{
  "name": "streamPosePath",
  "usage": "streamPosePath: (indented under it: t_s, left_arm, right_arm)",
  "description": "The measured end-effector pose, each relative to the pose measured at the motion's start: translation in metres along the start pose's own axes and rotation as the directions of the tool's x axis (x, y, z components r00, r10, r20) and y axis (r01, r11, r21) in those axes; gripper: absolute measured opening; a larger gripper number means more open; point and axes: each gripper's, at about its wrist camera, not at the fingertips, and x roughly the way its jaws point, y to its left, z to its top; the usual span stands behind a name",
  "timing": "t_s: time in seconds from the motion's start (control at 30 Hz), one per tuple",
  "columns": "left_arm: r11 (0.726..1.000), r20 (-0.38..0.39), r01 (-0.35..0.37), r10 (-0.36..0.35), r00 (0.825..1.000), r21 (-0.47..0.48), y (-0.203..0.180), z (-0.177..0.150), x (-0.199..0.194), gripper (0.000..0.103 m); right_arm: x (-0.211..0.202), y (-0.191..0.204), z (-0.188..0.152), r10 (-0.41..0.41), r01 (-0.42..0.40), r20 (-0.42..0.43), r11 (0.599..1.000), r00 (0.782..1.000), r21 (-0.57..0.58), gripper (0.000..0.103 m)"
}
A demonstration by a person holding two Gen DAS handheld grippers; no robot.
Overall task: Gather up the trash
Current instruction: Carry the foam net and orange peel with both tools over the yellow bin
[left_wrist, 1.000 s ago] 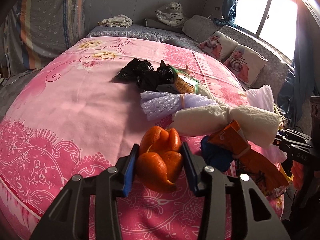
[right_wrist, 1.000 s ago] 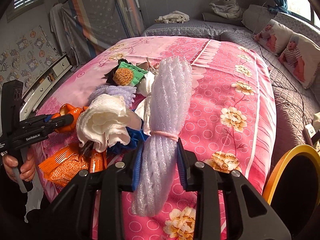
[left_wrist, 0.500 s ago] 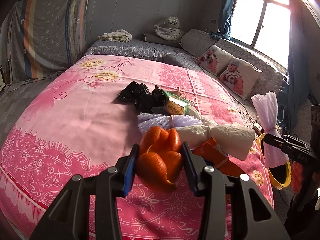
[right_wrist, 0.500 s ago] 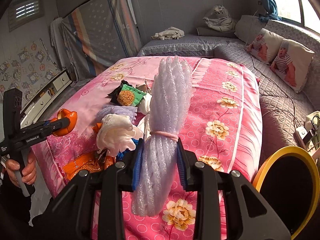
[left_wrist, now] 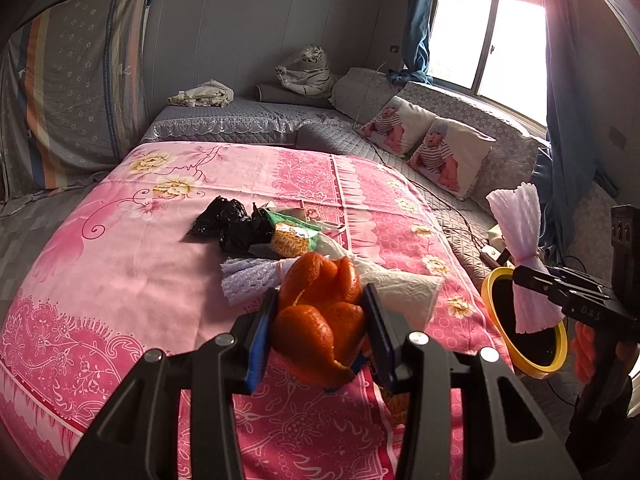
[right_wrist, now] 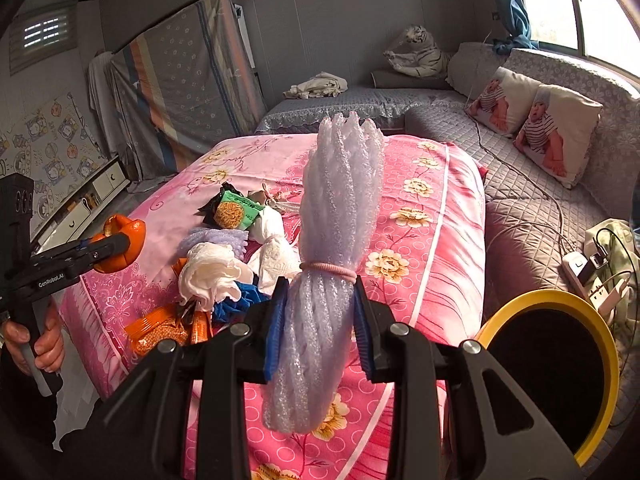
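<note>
The left gripper (left_wrist: 318, 334) clenches curled orange peel (left_wrist: 320, 320) above the pink bed (left_wrist: 120, 248), the right gripper (right_wrist: 316, 326) pinches a banded foam-net bundle (right_wrist: 336, 248); either could slip before the yellow-rimmed bin (right_wrist: 600, 344) at four o'clock.

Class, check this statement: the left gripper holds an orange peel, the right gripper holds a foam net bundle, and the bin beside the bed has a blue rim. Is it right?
Not quite. The bin's rim is yellow, as the right wrist view shows. The rest stands: the left gripper holds the orange peel, and the right gripper holds the foam net bundle.
</note>
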Motion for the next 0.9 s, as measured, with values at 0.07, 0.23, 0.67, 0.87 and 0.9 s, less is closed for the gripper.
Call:
streamPosePath:
  t_s: [0.07, 0.23, 0.67, 0.87, 0.9]
  left_arm:
    - [1.0, -0.003, 0.018, -0.018, 1.0, 0.011, -0.009, 0.003, 0.003, 0.04]
    - [0.997, -0.002, 0.064, -0.064, 0.998, 0.047, -0.035, 0.013, 0.011, 0.04]
    - [0.974, -0.018, 0.171, -0.17, 0.985, 0.15, -0.104, 0.035, 0.028, 0.04]
    - [0.958, -0.036, 0.211, -0.208, 0.978, 0.193, -0.135, 0.042, 0.038, 0.04]
    - [0.955, -0.039, 0.218, -0.214, 0.976, 0.201, -0.141, 0.043, 0.039, 0.04]
  right_arm:
    - [-0.006, -0.006, 0.001, -0.012, 0.011, 0.01, 1.0, 1.0, 0.01, 0.029]
    - [-0.021, -0.024, 0.003, -0.043, 0.042, 0.038, 0.998, 0.998, 0.04, 0.029]
    - [-0.059, -0.071, 0.005, -0.128, 0.115, 0.108, 0.986, 0.986, 0.12, 0.029]
    - [-0.077, -0.093, 0.005, -0.175, 0.154, 0.127, 0.975, 0.976, 0.159, 0.029]
    - [-0.079, -0.096, 0.004, -0.181, 0.16, 0.128, 0.973, 0.975, 0.165, 0.029]
